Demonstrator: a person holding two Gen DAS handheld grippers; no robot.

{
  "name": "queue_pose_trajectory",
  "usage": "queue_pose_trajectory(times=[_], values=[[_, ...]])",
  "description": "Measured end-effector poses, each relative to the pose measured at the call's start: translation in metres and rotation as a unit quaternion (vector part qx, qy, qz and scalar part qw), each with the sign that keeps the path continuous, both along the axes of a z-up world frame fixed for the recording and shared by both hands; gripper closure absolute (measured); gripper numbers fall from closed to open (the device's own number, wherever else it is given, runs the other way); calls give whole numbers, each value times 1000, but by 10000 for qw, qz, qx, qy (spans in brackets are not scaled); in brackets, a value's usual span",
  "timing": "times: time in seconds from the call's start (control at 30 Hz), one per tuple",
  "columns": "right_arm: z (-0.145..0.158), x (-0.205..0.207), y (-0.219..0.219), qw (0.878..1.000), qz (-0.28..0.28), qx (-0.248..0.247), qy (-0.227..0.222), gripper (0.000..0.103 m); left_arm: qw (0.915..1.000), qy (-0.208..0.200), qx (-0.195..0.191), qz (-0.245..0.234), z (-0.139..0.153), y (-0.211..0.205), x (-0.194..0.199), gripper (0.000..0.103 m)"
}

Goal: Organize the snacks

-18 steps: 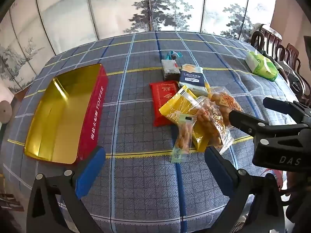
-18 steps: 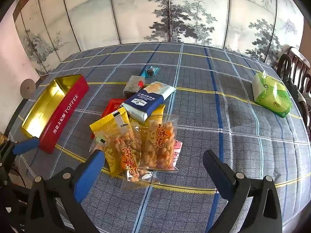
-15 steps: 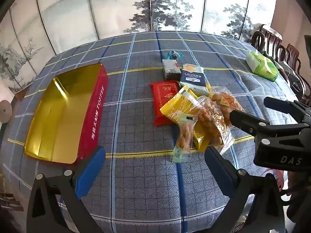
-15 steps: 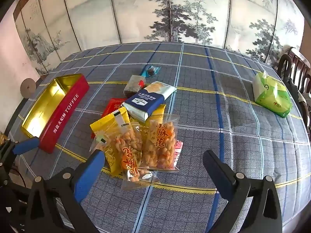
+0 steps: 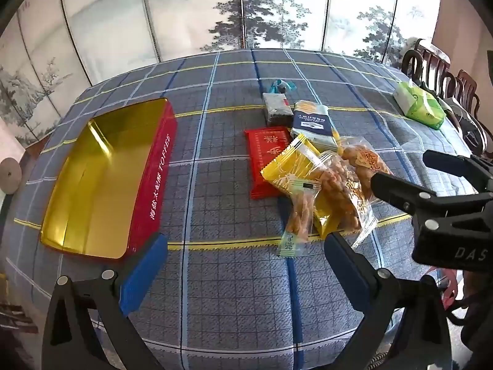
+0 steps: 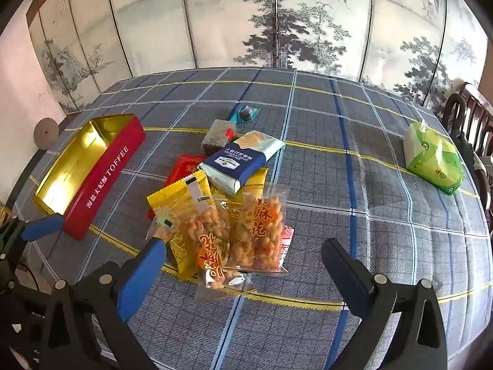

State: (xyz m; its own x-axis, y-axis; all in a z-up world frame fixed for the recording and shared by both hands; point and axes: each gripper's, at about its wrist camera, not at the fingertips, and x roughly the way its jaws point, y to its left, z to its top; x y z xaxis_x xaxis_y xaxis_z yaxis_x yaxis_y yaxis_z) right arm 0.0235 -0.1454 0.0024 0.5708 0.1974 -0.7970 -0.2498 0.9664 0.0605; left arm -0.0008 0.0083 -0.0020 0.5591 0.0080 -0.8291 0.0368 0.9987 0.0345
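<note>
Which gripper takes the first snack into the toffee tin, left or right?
Right, probably. The right gripper, open, hangs directly over the clear twist-snack bags. The left gripper, also open, faces bare tablecloth between pile and toffee tin.

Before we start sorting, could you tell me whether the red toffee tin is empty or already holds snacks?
Empty: the red rectangular toffee tin shows only its bare gold interior, and all snack packets lie outside it on the checked tablecloth.

Home dining room: painted folding screen (image 6: 277, 24), carved wooden chairs (image 5: 443, 74), checked tablecloth (image 6: 369, 185).
</note>
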Motion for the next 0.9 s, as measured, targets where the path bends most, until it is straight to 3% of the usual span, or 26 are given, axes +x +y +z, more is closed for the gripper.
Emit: queue_pose_trajectory(times=[0.6, 0.9], values=[[-6, 4, 0, 9998, 87, -180, 54, 0, 10000, 5, 47, -39, -6, 2, -2, 2], [-13, 9, -2, 9995, 107, -196, 209, 10, 10000, 32, 71, -40, -9, 2, 0, 3]])
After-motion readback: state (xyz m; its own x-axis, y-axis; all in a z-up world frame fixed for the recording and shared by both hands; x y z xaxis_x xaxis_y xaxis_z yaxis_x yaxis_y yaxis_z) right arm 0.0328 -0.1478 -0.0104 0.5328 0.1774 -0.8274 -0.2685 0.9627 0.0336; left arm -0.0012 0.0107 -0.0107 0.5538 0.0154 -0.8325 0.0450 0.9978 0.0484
